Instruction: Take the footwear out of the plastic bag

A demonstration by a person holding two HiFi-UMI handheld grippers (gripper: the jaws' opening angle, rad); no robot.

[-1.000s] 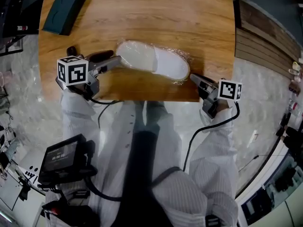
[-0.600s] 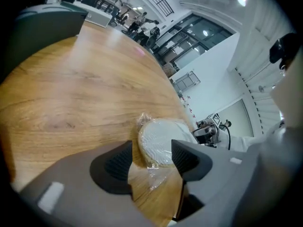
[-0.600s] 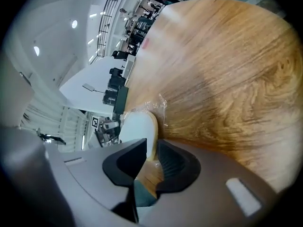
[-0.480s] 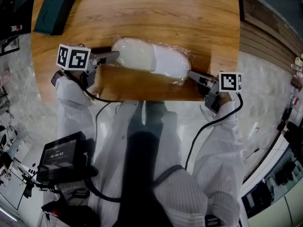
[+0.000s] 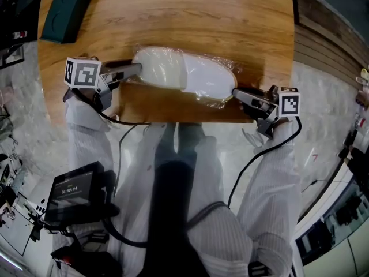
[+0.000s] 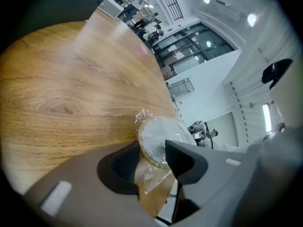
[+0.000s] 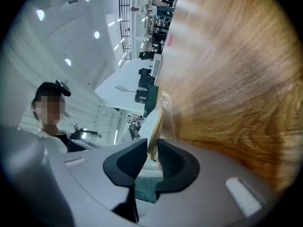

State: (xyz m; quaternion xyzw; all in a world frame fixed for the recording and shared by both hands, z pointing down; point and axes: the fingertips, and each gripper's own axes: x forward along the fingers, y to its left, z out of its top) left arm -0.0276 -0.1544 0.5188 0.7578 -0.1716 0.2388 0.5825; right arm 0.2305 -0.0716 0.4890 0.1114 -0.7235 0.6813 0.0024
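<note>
A white slipper (image 5: pixel 184 74) wrapped in a clear plastic bag (image 5: pixel 229 69) lies across the wooden table (image 5: pixel 202 16), close to its near edge. My left gripper (image 5: pixel 135 70) is at the slipper's left end. In the left gripper view its jaws have just been closing and its pads (image 6: pixel 182 160) now press on that rounded end (image 6: pixel 154 135) through the plastic. My right gripper (image 5: pixel 237 94) is at the right end. Its jaws have also just been closing, and they pinch the slipper's thin edge (image 7: pixel 155 119) and bag film between narrow-set pads.
A dark teal case (image 5: pixel 66 10) lies at the table's far left corner. The table's near edge runs just under the slipper, with the person's white-clad legs below it. A black device with a screen (image 5: pixel 75 192) hangs at the lower left. Wooden slats (image 5: pixel 323 45) flank the table's right.
The left gripper's jaws have narrowed onto the slipper's left end. The right gripper has shifted a little right and upward with the other end. The slipper sits slightly farther right.
</note>
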